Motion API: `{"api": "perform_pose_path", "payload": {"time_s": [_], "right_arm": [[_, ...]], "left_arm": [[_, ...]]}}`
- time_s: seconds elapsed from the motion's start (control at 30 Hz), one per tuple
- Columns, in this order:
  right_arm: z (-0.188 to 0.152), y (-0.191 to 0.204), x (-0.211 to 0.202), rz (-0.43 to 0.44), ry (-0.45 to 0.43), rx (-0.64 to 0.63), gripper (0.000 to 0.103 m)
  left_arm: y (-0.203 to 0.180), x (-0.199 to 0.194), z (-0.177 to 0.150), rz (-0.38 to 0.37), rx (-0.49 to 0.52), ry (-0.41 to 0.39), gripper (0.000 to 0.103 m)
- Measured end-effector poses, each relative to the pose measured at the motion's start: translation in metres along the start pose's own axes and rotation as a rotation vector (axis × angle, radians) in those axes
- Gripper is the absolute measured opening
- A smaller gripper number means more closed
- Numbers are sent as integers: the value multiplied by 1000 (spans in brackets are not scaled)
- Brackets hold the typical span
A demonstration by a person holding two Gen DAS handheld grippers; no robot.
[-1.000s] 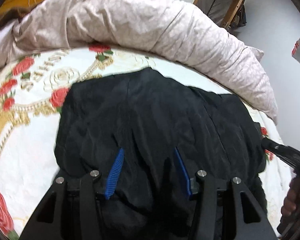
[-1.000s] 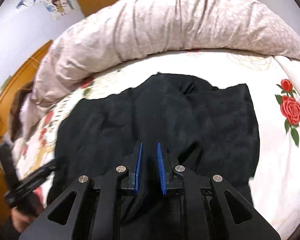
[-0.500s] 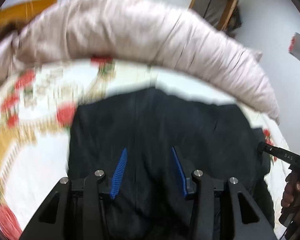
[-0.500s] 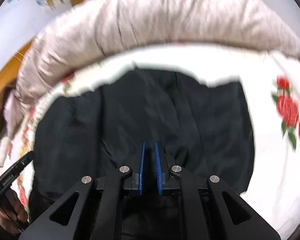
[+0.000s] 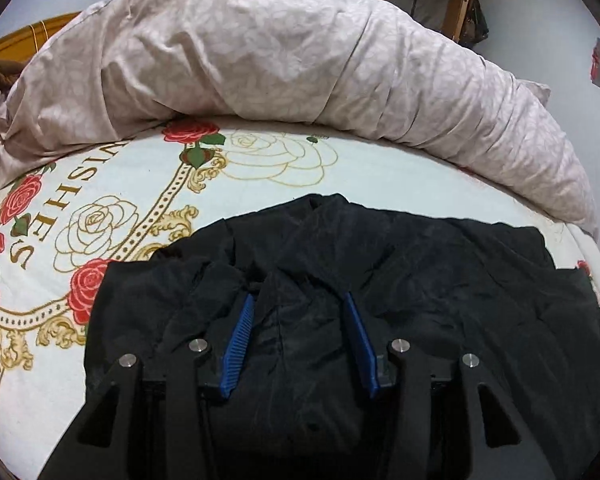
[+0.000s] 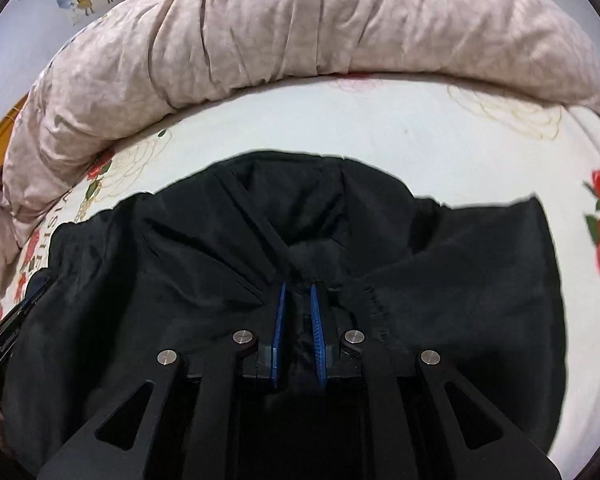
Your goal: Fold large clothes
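Two grippers: both work on one black garment [image 5: 440, 280] spread on the bed.
Right gripper [image 6: 298, 320]: its blue pads are clenched on a pinch of dark cloth near the collar, probably to carry that edge over for a fold.
Left gripper [image 5: 298, 336]: jaws opening, bunched cloth between the pads, no firm pinch visible.
Garment: lies rumpled on the rose-printed sheet [image 5: 260, 168], near edge.
Quilt [image 5: 260, 52]: heaped behind, apart, leaving folding room.

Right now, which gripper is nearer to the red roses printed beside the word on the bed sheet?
Left. The left gripper hovers over the black garment close to those red roses. The right gripper pinches the garment further from them.
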State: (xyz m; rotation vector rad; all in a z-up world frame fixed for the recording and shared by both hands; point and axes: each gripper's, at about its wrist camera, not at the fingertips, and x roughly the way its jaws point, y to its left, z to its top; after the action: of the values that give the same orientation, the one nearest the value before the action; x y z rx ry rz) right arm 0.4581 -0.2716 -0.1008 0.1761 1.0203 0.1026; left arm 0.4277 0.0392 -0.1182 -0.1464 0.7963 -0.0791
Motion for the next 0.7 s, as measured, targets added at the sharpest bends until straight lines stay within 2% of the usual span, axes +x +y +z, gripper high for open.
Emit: {"api": "perform_pose_path", "payload": {"time_s": [0.07,0.13,0.23,0.3,0.4,0.5,0.6,0.7], "right_arm": [[4,3,-11,-21,9,-1,12],[10,9,-41,-25,-48,-12,14],[3,20,-82,25,-130,-37,15],[-11,35,-97,90,-134,-63,18],[-36,54,-83,136,-62,-126,21],[-53,56,-47,116,35,-143,21],[-52,51,-42,120,38,-131,21],[-49,53,-71,104,13,-147,21]], "left_arm": [[0,-3,5,5,1,16,50],[0,-16,14,0,-2,26,48],[-1,-55,15,-30,3,-33,48],[-4,-75,8,-88,-10,-54,48],[-18,-80,-15,-139,12,-16,48],[-26,-56,-40,-127,26,57,48],[-29,-52,-43,-106,36,63,48],[-28,-66,-34,-118,25,81,47]]}}
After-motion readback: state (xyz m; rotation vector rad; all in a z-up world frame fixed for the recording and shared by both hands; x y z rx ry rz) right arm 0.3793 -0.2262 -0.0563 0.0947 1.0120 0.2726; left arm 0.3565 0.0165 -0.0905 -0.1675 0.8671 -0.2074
